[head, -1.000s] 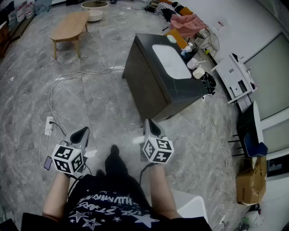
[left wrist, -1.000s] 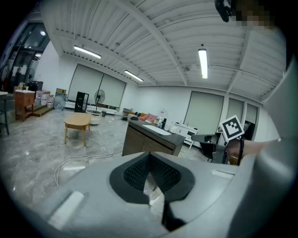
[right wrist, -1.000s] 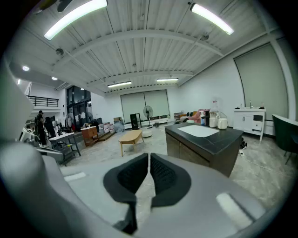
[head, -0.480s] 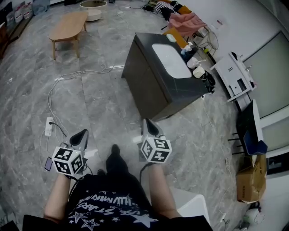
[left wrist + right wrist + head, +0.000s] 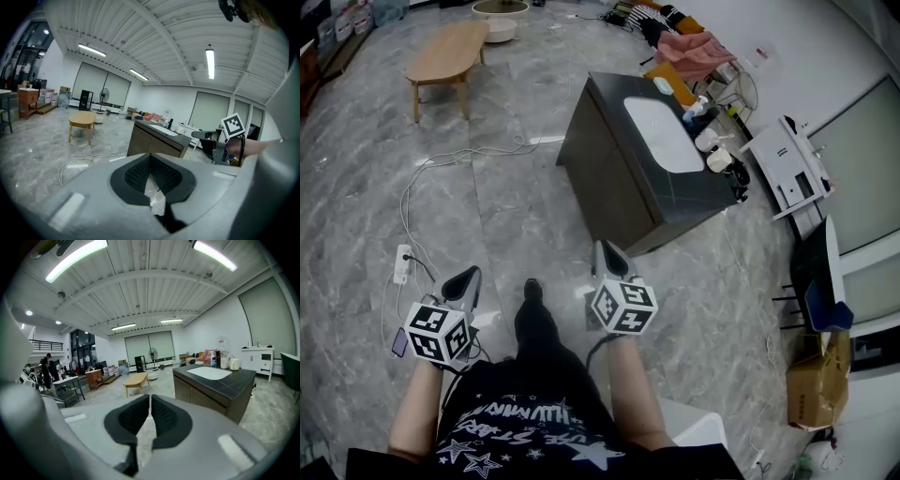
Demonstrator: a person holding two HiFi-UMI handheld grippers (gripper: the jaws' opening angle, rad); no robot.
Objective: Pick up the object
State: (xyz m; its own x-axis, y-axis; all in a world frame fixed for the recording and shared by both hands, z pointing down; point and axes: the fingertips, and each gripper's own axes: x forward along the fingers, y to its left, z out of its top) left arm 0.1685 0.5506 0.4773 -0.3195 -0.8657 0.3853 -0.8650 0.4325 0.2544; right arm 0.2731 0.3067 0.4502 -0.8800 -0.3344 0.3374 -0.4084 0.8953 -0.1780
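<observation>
A dark cabinet (image 5: 614, 183) with a white sink basin (image 5: 661, 131) stands ahead of me. Two white cups (image 5: 713, 142) and a bottle (image 5: 693, 108) sit on its far end; in the right gripper view the cups (image 5: 231, 363) show beside the basin. My left gripper (image 5: 467, 276) is held low over the floor, shut and empty, and its pads meet in its own view (image 5: 150, 157). My right gripper (image 5: 605, 249) points at the cabinet's near corner, about a step short of it. It is also shut with nothing between its pads (image 5: 149, 397).
A low wooden table (image 5: 445, 54) stands at the far left. A power strip (image 5: 401, 262) and its white cable lie on the marble floor left of my left gripper. Pink clothes (image 5: 698, 47), a white desk (image 5: 792, 164) and a cardboard box (image 5: 811, 384) line the right side.
My foot has stepped forward and the view has shifted a little toward the cabinet. Both grippers keep their places in front of me and stay shut.
</observation>
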